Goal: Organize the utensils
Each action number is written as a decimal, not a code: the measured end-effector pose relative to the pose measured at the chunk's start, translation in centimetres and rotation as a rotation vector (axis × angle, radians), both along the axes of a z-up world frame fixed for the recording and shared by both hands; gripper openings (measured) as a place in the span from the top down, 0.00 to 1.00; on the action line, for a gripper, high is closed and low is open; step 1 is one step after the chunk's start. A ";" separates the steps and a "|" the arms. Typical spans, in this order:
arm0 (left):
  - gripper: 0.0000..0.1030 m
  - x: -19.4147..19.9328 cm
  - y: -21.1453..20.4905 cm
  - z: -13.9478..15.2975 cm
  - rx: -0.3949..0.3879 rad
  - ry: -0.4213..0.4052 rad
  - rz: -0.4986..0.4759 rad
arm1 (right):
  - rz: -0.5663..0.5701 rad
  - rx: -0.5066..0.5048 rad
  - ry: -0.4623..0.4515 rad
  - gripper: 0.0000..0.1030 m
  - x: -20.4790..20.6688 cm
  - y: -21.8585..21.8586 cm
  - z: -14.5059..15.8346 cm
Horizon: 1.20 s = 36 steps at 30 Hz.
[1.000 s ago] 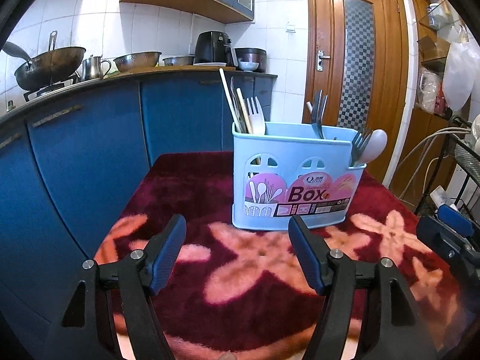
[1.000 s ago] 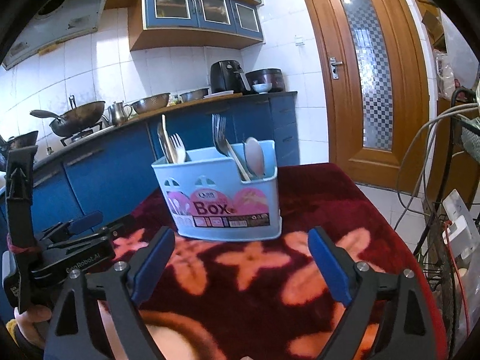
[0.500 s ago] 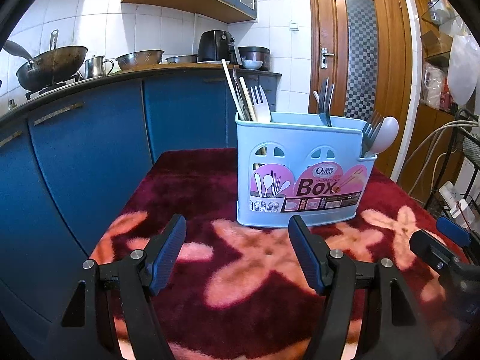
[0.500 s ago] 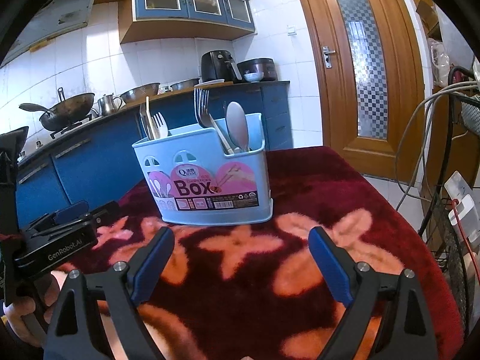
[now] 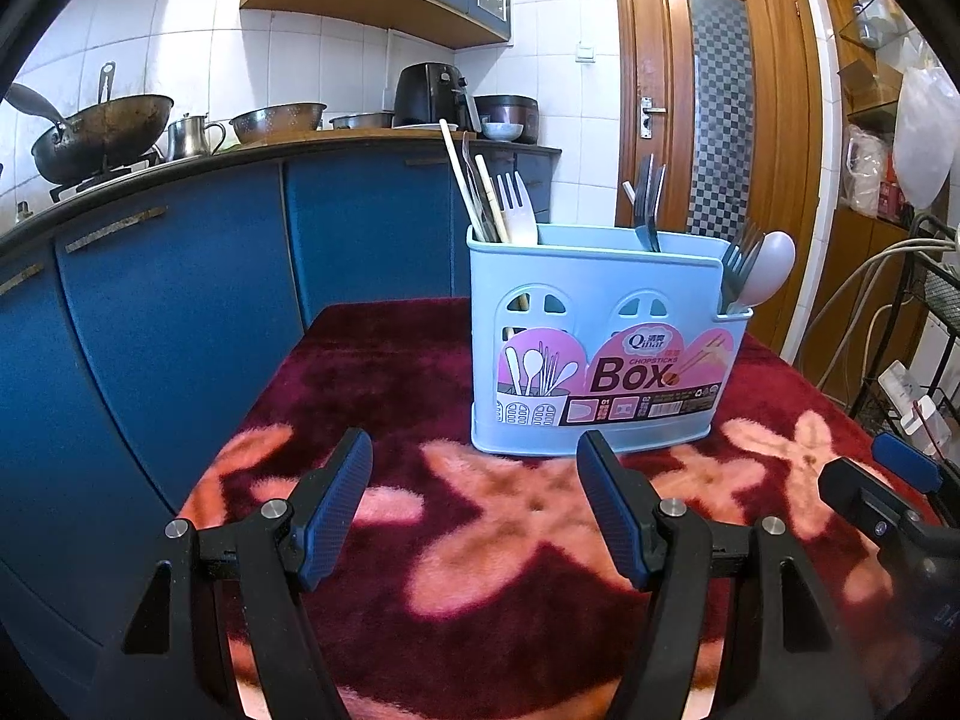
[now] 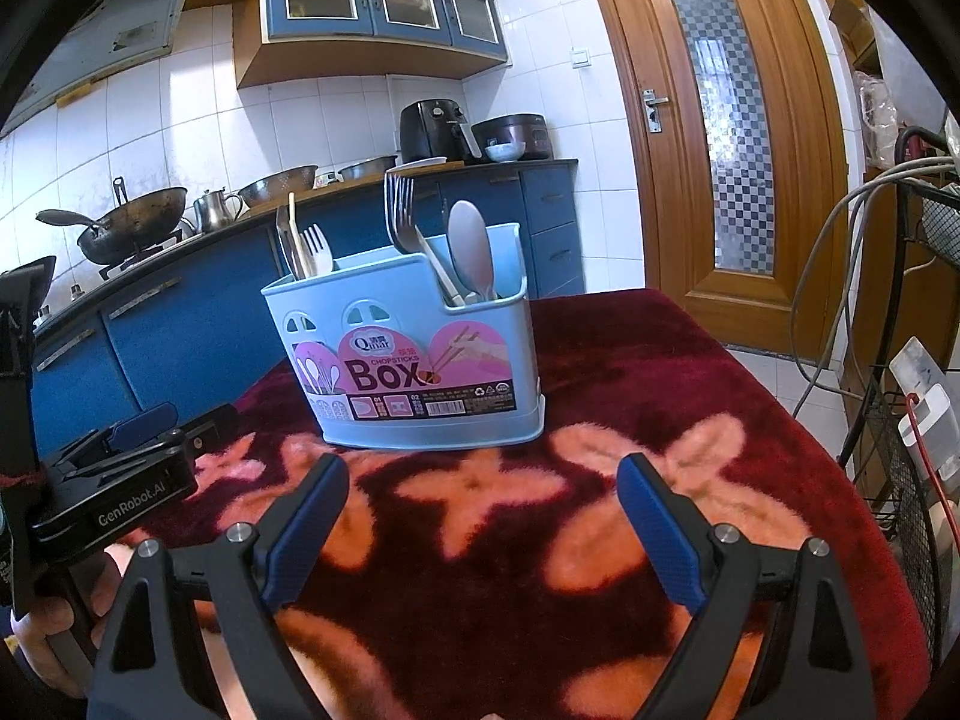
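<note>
A light blue utensil box [image 5: 606,348] [image 6: 414,360] with a pink "Box" label stands on the dark red flowered cloth [image 5: 480,516] [image 6: 630,420]. Chopsticks and a white fork [image 5: 517,210] stick out of its left compartment, dark forks [image 5: 648,198] out of the back, and a fork with a pale spoon [image 5: 765,267] [image 6: 471,249] out of the lower right one. My left gripper [image 5: 474,492] hovers open in front of the box, nothing between its fingers. My right gripper [image 6: 483,504] is open too, empty, also short of the box.
Blue kitchen cabinets [image 5: 180,300] with a wok [image 5: 96,132], a colander and an air fryer [image 5: 429,93] on the counter stand behind the table. A wooden door [image 5: 720,120] is at the back right. A wire rack with cables [image 6: 900,360] stands right of the table.
Both views have shifted slightly, with the box now sitting a little further right in each. Both grippers have stayed open and empty.
</note>
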<state>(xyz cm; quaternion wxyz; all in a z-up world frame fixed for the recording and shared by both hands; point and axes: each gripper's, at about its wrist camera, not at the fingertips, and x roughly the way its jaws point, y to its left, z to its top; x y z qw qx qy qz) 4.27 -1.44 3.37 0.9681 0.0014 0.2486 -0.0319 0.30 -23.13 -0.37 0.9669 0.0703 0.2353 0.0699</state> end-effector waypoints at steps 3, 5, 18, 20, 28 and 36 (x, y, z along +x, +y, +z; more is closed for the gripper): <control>0.30 0.0 0.0 0.0 -0.002 -0.001 0.000 | -0.001 -0.002 -0.003 0.10 0.0 0.0 0.0; 0.30 0.0 0.0 0.0 -0.004 -0.001 -0.001 | -0.001 -0.003 -0.005 0.10 0.0 0.0 0.0; 0.30 -0.1 0.1 0.1 -0.009 -0.004 0.002 | 0.001 -0.005 -0.006 0.10 0.0 0.0 0.0; 0.30 -0.1 0.1 0.1 -0.009 -0.004 0.002 | 0.001 -0.005 -0.007 0.10 -0.1 0.0 0.1; 0.30 -0.1 0.1 0.2 -0.010 -0.005 0.002 | 0.001 -0.005 -0.006 0.10 -0.1 0.1 0.1; 0.30 -0.2 0.1 0.1 -0.010 -0.005 0.003 | 0.000 -0.004 -0.007 0.10 -0.1 0.1 0.1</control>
